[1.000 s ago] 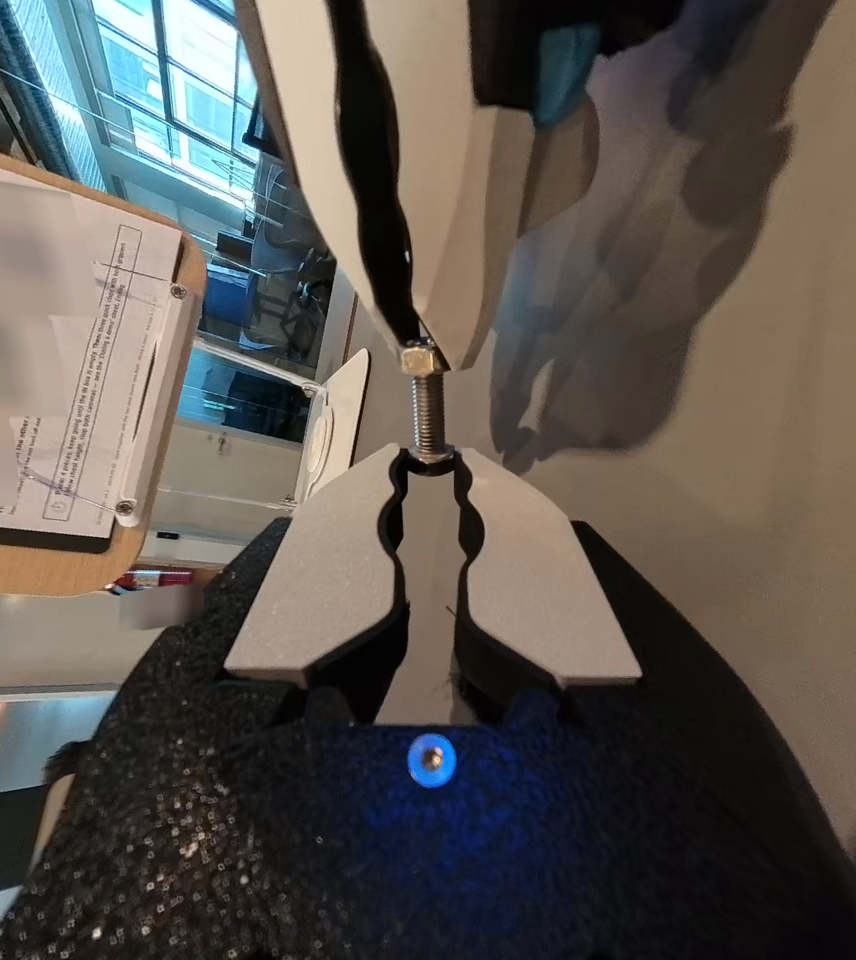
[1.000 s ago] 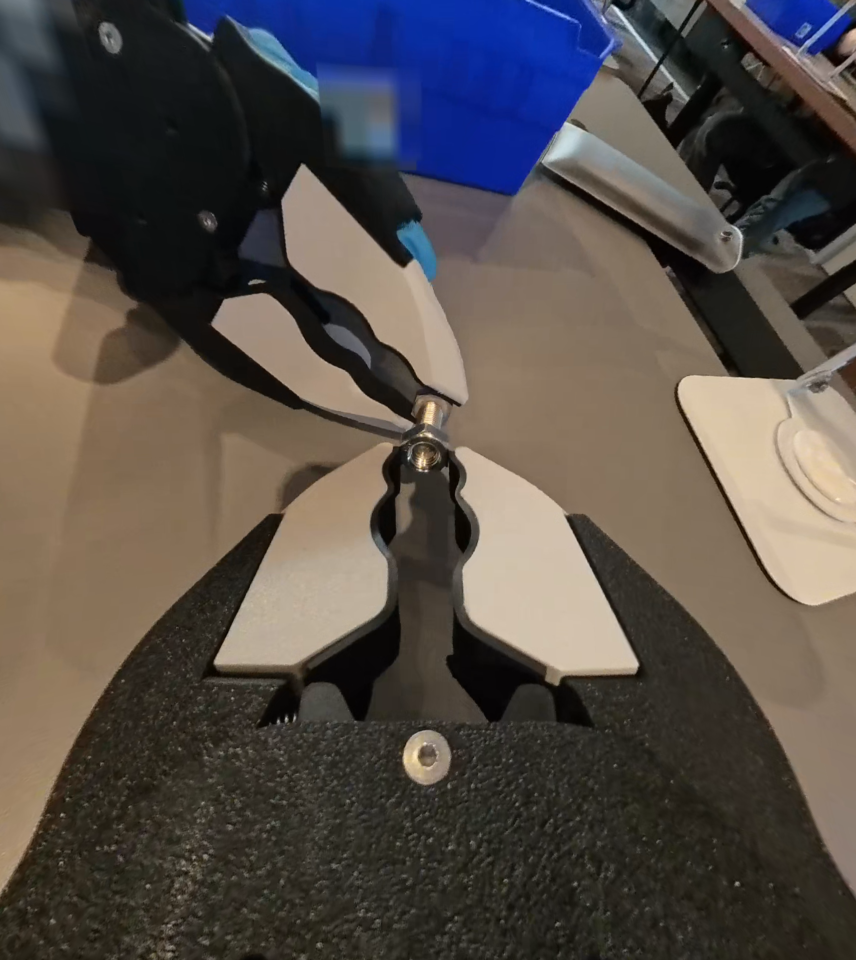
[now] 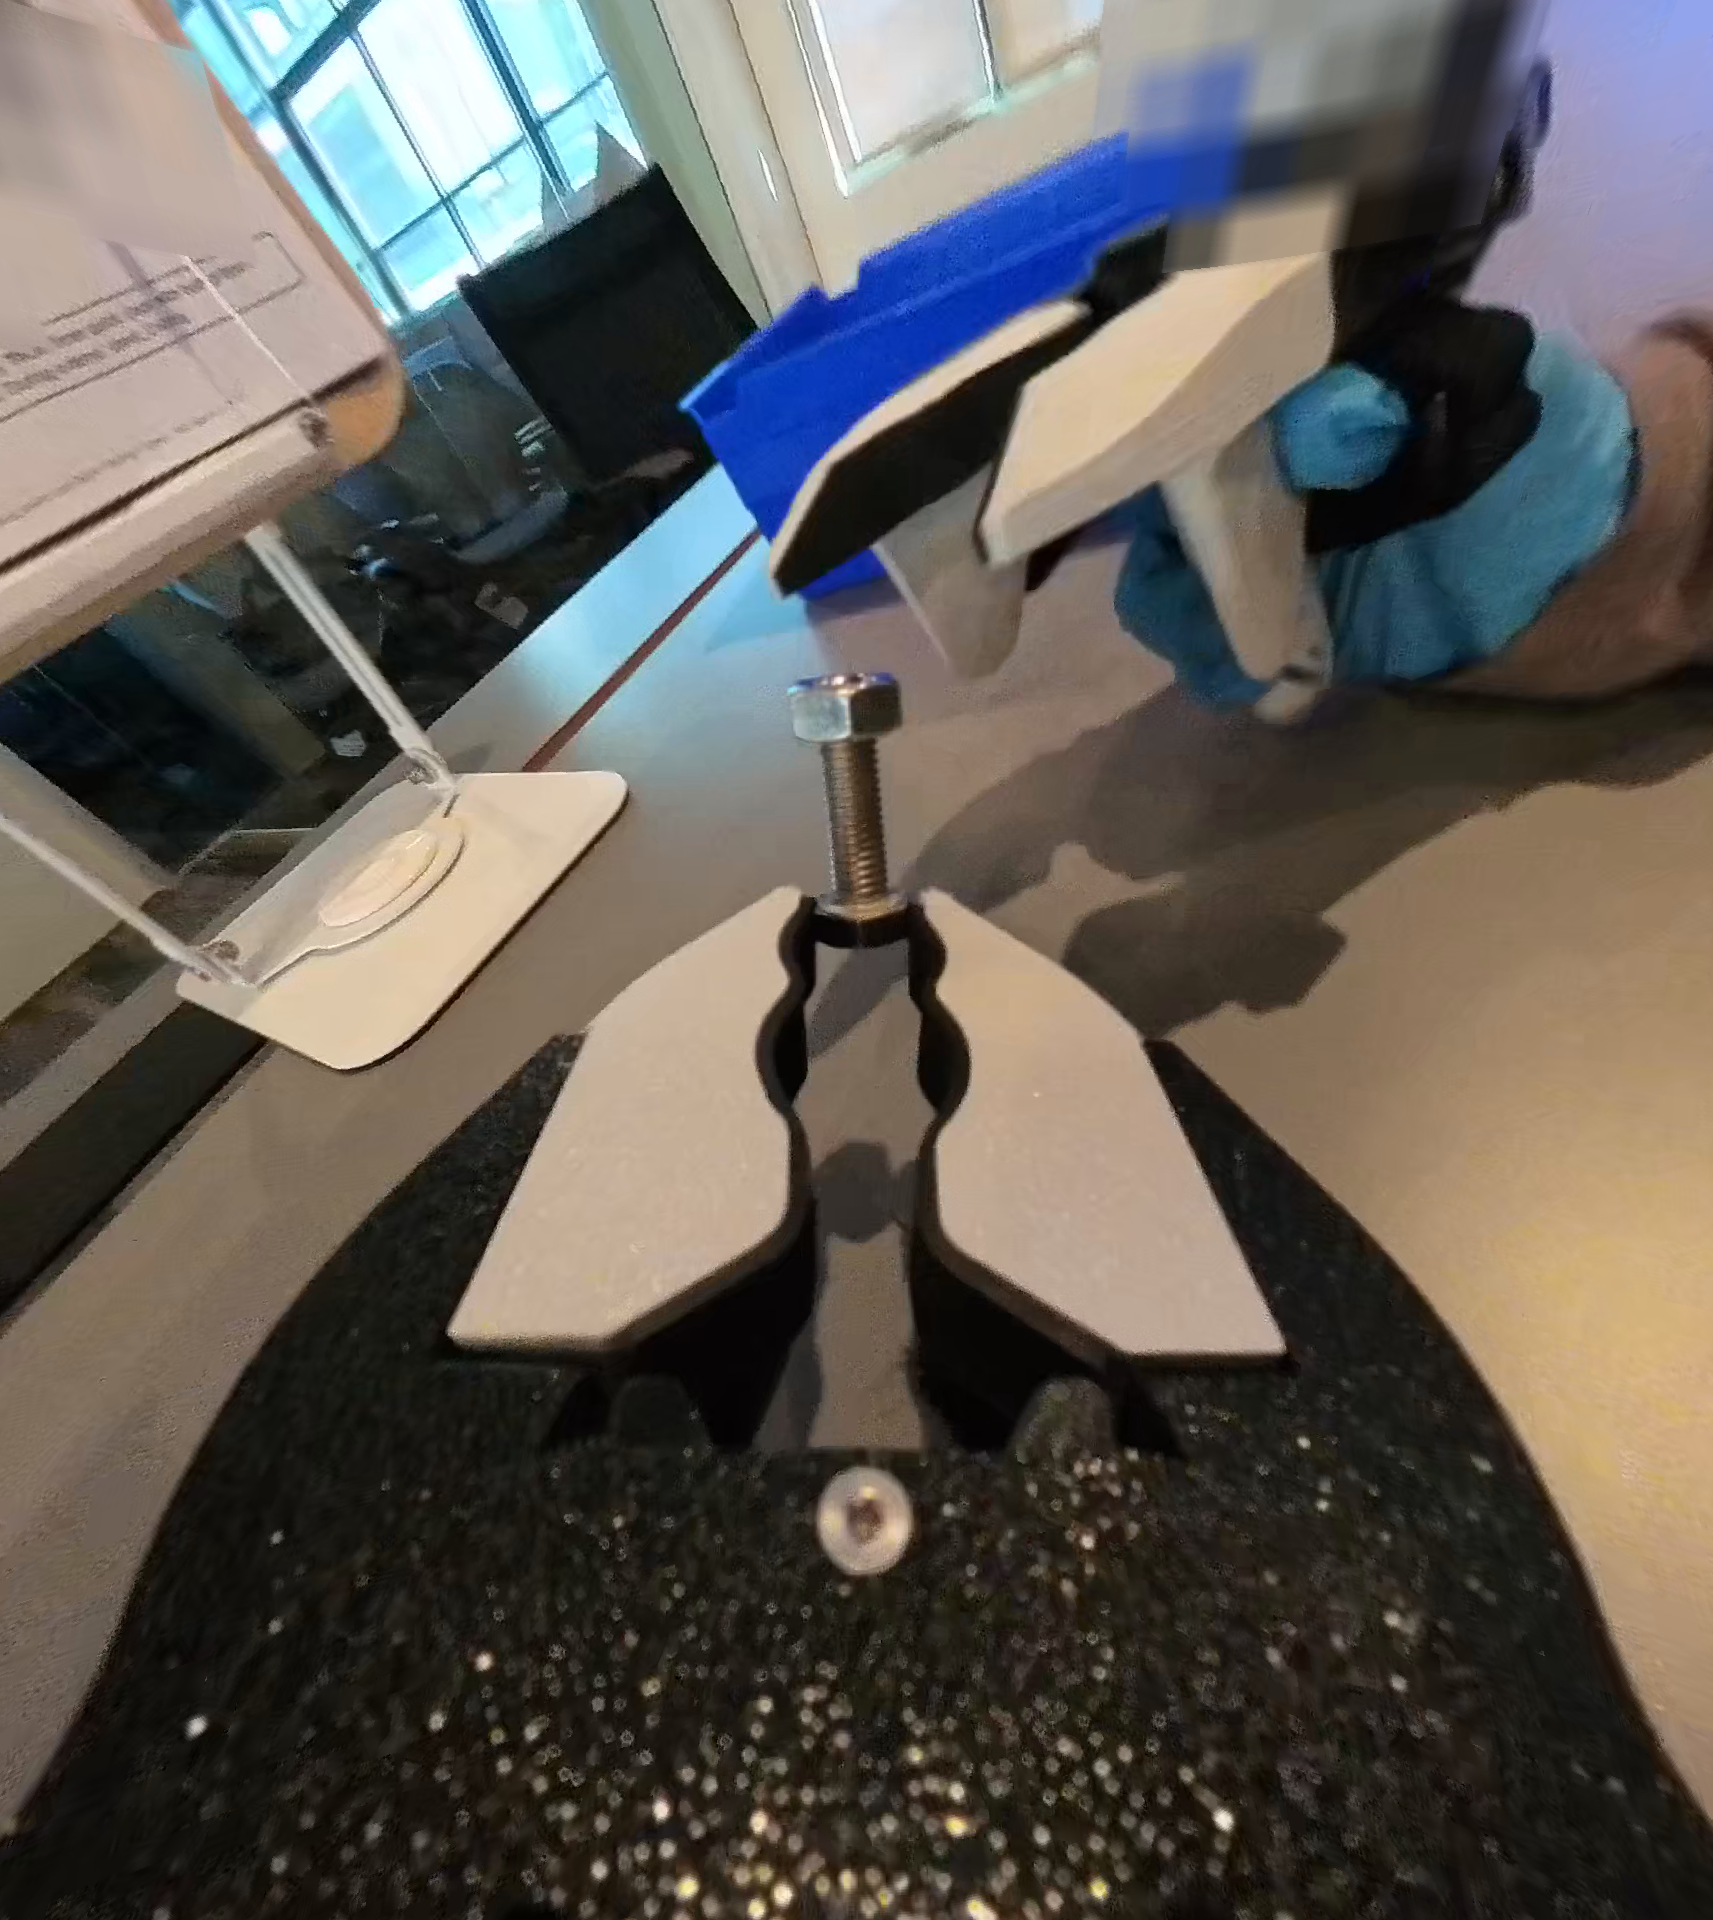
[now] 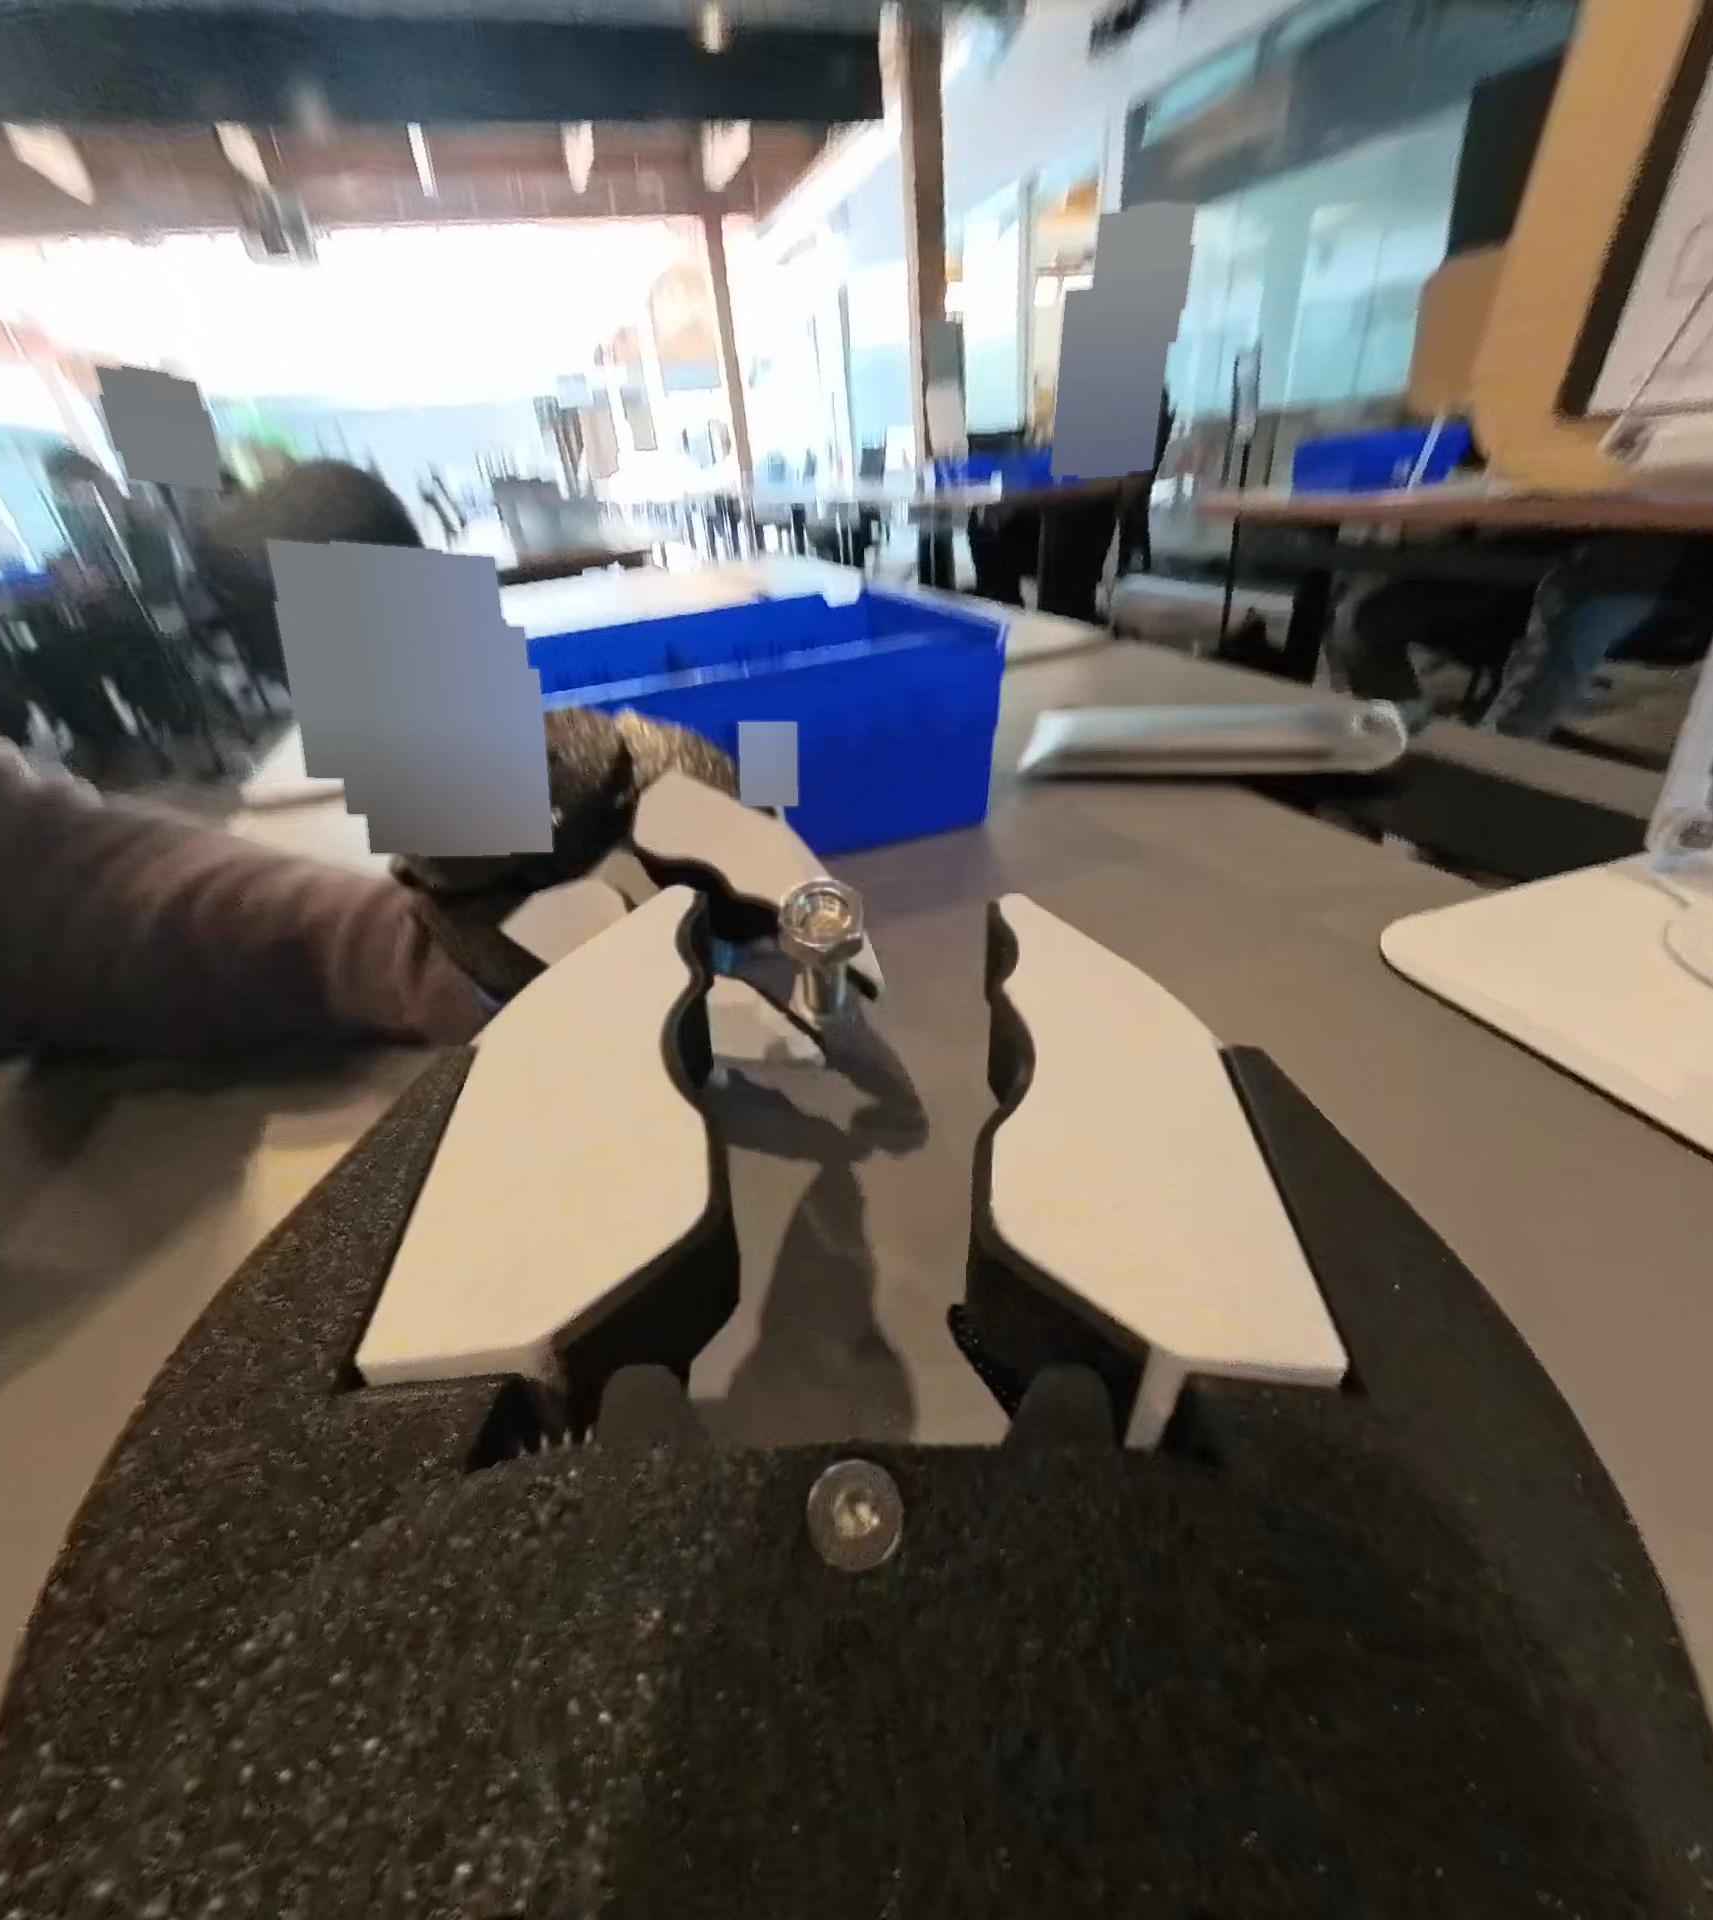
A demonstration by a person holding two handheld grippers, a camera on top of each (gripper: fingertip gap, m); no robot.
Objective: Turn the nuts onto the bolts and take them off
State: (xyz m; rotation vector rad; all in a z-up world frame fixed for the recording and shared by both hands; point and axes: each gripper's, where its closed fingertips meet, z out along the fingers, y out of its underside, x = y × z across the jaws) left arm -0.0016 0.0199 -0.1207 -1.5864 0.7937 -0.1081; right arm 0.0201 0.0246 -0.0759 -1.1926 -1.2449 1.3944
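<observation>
Bolt stands upright, pinched at its lower end in the left gripper, jaws closed tight on it, nut sitting at the very top of the thread. The right gripper hangs just beside, jaws spread wide and empty. It should come in square on the nut's flats, close gently, and the left must hold the bolt steady.

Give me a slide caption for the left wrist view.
Left gripper holds a bolt upright; open right gripper apart.
</observation>
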